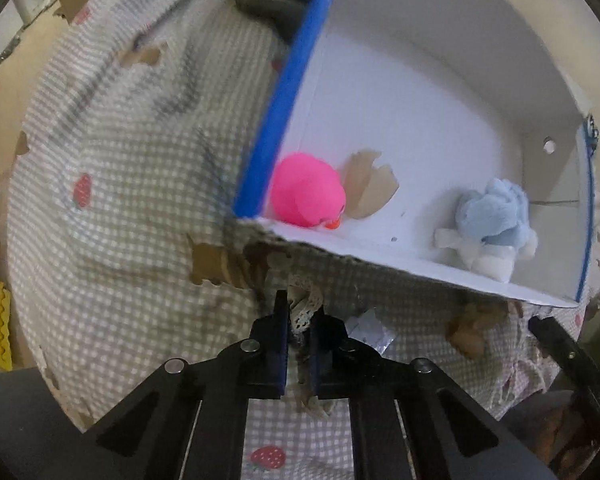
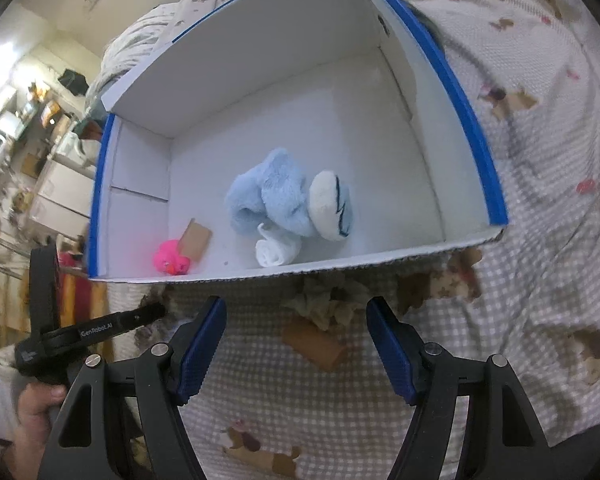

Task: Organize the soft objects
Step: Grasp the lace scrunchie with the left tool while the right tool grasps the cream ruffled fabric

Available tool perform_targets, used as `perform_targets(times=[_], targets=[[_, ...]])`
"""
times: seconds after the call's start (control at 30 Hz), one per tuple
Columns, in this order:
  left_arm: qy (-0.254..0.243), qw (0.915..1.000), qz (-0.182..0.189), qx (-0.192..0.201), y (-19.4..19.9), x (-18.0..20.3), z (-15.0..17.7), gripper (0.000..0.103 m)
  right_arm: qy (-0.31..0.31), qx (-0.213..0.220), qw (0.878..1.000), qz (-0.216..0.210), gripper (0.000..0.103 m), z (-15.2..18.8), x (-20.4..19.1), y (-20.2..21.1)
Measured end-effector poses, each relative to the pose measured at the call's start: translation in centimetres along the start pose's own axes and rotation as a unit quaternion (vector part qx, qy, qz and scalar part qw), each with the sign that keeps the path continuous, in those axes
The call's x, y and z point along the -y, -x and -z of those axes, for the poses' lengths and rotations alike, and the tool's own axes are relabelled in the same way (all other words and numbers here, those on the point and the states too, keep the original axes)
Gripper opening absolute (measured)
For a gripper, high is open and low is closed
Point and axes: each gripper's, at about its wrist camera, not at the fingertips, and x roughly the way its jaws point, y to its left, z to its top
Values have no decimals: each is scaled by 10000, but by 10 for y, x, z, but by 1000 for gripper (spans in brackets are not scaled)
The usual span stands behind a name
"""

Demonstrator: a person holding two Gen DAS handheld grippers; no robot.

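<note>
One white cardboard box [image 2: 284,120] with blue-edged walls sat on a gray-checked bedcover [image 2: 548,208] printed with strawberries and small dogs. Two soft toys lay inside it: one pink plush duck [image 2: 171,262] in the corner by a blue-edged side wall, touching a patch where the white lining was torn to brown card, and one light-blue and white plush toy [image 2: 290,206] well apart from it, close to the box's near wall. The left gripper [image 1: 300,334] was nearly closed, its two dark fingers pinching one cream lace-like piece of fabric [image 1: 305,310] just outside the near wall, below the pink plush duck [image 1: 306,190]. The right gripper [image 2: 296,340] stood wide apart and held nothing, hovering over the bedcover in front of the box, above a crumpled beige cloth [image 2: 326,302] at the wall's foot.
</note>
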Motion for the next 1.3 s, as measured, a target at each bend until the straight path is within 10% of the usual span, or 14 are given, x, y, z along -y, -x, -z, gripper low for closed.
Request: perform_targets(times=[0.33,0.87,1.03,1.3], targets=[[-358,9937,-151,1049,69,1,14,8,-758,-388,9964,-36,76,-3,28,-20],[-803,9901,-662,946,61,17,23,8,64,-731,9943,777,76,-13,-6,-83],[-795,9888,-832,950,58,16,23,8,373,-768,9923,897,35,-17,-15,-86],[-786,9858,-1010,1087,57,15,22,8,650,-669,9924,803,13,-10,-28,-75]])
